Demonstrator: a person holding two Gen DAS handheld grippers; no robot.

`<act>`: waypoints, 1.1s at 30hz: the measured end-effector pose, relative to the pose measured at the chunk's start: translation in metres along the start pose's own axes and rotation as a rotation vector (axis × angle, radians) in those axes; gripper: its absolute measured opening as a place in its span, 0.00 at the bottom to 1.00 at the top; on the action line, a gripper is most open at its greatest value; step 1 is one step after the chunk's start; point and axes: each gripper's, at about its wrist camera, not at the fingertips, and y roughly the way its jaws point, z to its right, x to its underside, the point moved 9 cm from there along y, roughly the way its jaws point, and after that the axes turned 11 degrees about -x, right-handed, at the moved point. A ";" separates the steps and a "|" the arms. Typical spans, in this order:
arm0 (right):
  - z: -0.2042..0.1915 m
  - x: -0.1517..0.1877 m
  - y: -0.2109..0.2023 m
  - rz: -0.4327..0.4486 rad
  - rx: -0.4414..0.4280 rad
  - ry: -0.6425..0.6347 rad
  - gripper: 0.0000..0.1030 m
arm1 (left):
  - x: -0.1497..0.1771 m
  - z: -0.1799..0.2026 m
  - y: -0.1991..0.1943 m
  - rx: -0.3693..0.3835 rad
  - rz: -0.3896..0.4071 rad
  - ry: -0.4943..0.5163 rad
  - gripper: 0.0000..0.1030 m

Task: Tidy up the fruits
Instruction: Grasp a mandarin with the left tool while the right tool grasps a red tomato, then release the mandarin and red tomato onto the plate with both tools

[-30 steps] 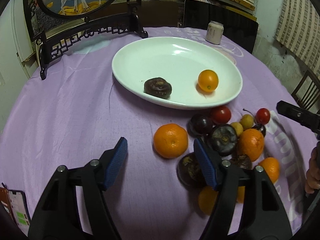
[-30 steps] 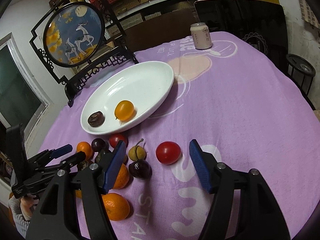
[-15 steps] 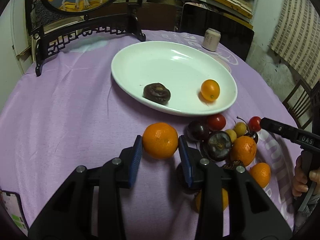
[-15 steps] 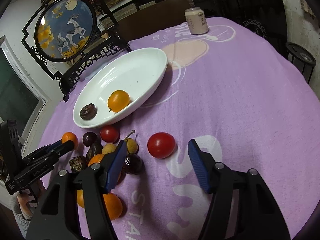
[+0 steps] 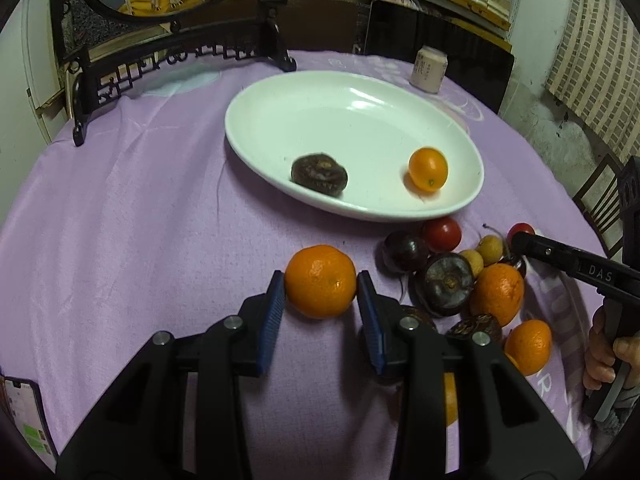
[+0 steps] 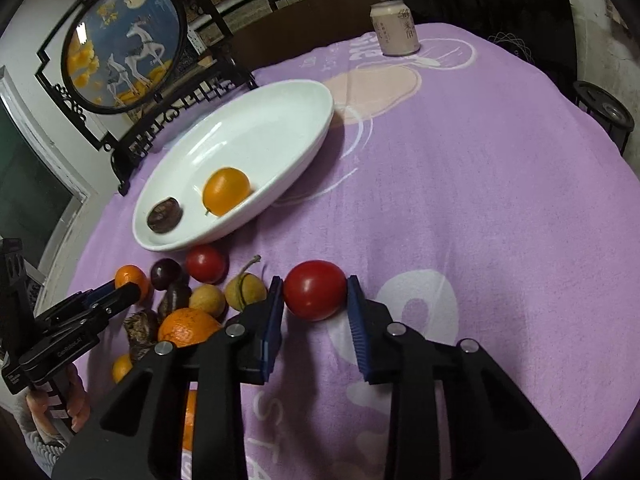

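Note:
My left gripper is shut on a mandarin orange that rests on the purple cloth, its blue pads touching both sides. My right gripper is shut on a red tomato, also on the cloth. A white oval plate holds a dark wrinkled fruit and a small orange fruit; the plate also shows in the right wrist view. A pile of loose fruits lies in front of the plate.
A decorative round screen on a black stand stands behind the plate. A drink can stands at the far side of the table. A phone lies at the near left edge. A chair is beyond the right edge.
Both grippers moved forward and closed: the left one onto the mandarin orange, the right one onto the red tomato. One second ago both were wide open.

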 end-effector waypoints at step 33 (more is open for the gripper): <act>-0.047 -0.099 0.022 0.131 -0.042 -0.108 0.63 | -0.088 -0.010 0.033 -0.024 0.049 -0.061 0.49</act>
